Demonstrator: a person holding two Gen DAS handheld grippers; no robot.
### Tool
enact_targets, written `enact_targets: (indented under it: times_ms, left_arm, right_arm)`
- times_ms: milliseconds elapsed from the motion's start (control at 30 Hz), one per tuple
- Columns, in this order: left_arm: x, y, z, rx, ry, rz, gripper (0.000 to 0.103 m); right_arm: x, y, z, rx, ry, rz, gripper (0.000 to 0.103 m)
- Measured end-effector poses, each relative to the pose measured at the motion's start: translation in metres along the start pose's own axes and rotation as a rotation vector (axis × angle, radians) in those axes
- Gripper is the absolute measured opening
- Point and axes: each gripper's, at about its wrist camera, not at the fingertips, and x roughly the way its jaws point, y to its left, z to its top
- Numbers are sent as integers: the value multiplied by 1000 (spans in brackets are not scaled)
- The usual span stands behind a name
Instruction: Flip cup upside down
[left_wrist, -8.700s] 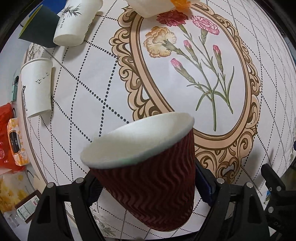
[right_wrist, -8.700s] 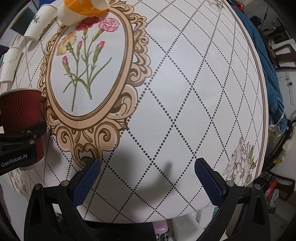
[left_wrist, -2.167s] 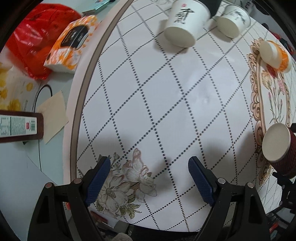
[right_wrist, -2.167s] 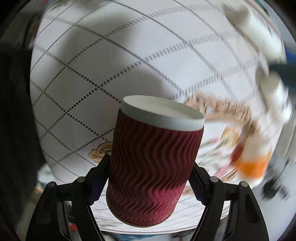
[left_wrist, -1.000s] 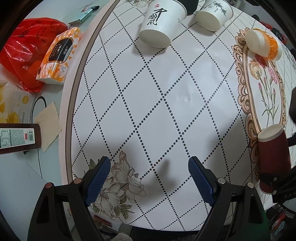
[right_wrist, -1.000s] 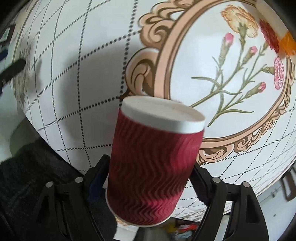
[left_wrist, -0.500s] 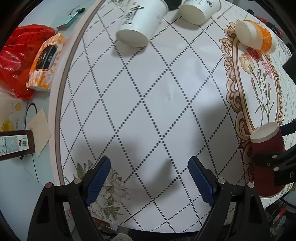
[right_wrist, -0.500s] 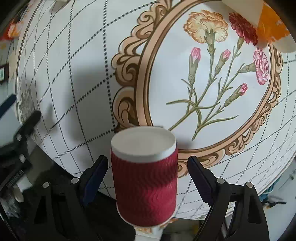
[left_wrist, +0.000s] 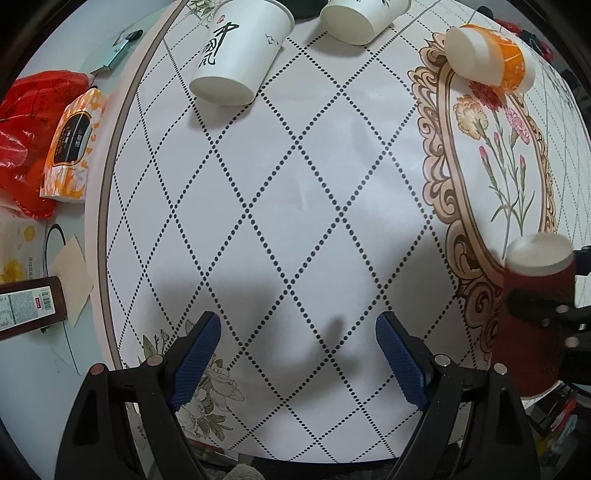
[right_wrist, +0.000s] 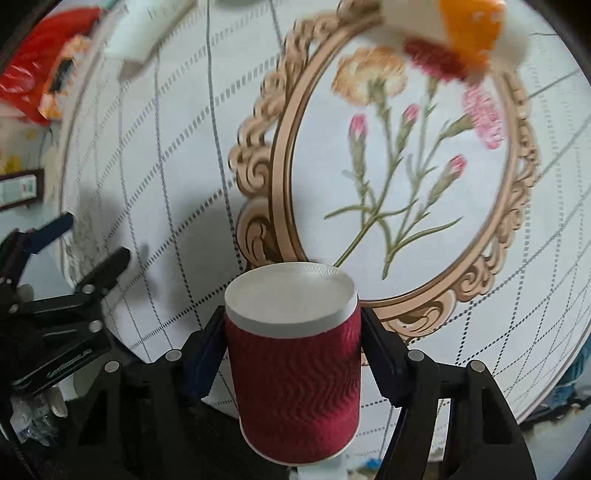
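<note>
A dark red ripple paper cup (right_wrist: 295, 369) stands upside down between the fingers of my right gripper (right_wrist: 291, 350), its white base facing up. The gripper is shut on it and holds it over the near edge of the round table (right_wrist: 184, 147). In the left wrist view the same cup (left_wrist: 535, 306) shows at the far right, held by the black right gripper. My left gripper (left_wrist: 297, 354) is open and empty above the white dotted tablecloth (left_wrist: 295, 184).
A white cup with black characters (left_wrist: 236, 59), another white cup (left_wrist: 362, 14) and an orange-and-white cup (left_wrist: 487, 59) lie on their sides at the far side. A tissue pack (left_wrist: 70, 144), a red bag (left_wrist: 22, 122) and a brown box (left_wrist: 29, 302) lie left of the table.
My right gripper has closed on the inverted red cup and shifted it toward the table's near edge. The left gripper has drifted slightly; it stays open.
</note>
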Motion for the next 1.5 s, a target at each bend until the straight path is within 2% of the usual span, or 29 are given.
enact_targets:
  times_ms: [233,367,500,600,900,1067,1200,1300,1367,1400,1433,1467,1500]
  left_arm:
    - [-10,4,21,-5,1,-12,86]
    - [-15,2,29,-6,-2,-14,86]
    - [-17,-1,36,2,-3,-15,86]
    - [-18,-6,37,20,-7,-6,86]
    - [-14,-17,20,54,-5,-1,86]
    - [-12,-18,13,80,-18,-16,86]
    - [-17,-22,8,105,-42,-18,86]
    - [-23,-25,1,117,-73,-9,86]
    - [-31,-25,-2,124,-96,-24,86]
    - [-35,-25,-2,125,-113,-53,86]
    - [-40,-26,-4,129,-124,-56,90]
    - [-45,-26,-7,131,-137,-62,99]
    - [-49,-26,-10,131,-149,-65,100]
  right_arm:
    - [-57,-26,-26,95,-352,-7,71]
    - [-82,-31,-42,142,-549,-45,71]
    - [-92,-29,-54,159,-742,-108,71]
    - [-72,-19,-49,158,-826,-144,71]
    - [-49,-14,-81,140,-879,-145,72]
    - [-41,-11,-89,142,-847,-159,73]
    - [-34,-14,-90,184,-780,-142,73]
    - [-36,-15,-96,212,-763,-132,86]
    - [-39,-15,-101,240,-735,-128,93]
    - [-41,-16,-103,257,-716,-136,93]
    - [-43,-17,-108,280,-696,-147,93]
    - [-46,-18,-114,311,-679,-152,94]
    - [-49,-19,-122,341,-669,-158,94]
